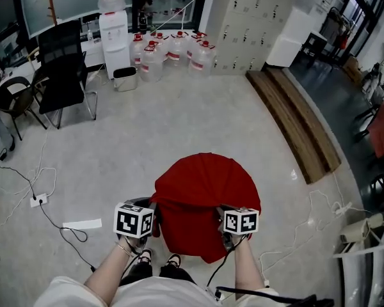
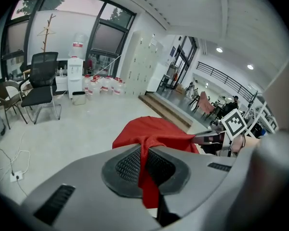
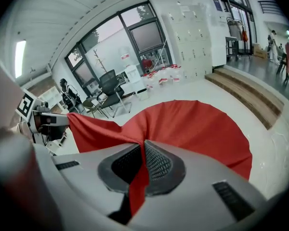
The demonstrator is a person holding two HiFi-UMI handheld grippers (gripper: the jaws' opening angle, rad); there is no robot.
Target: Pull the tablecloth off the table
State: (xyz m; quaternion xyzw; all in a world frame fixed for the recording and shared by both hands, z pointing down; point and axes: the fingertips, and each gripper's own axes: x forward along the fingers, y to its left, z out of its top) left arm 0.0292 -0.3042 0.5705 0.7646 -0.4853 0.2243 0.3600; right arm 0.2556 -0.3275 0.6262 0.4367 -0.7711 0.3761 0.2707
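Observation:
A red tablecloth (image 1: 205, 194) covers a small round table in front of me, with its near edge drooping down. My left gripper (image 1: 155, 204) is shut on the near left hem; in the left gripper view the red cloth (image 2: 151, 141) runs pinched between the two ribbed pads (image 2: 130, 165). My right gripper (image 1: 221, 211) is shut on the near right hem, and in the right gripper view a fold of the tablecloth (image 3: 192, 124) passes between its pads (image 3: 156, 163). The table under the cloth is hidden.
A black office chair (image 1: 64, 69) and a water dispenser (image 1: 115, 34) stand far left, with several water jugs (image 1: 173, 53) beside them. A wooden platform (image 1: 294, 117) runs along the right. Cables and a power strip (image 1: 38, 200) lie on the floor at the left.

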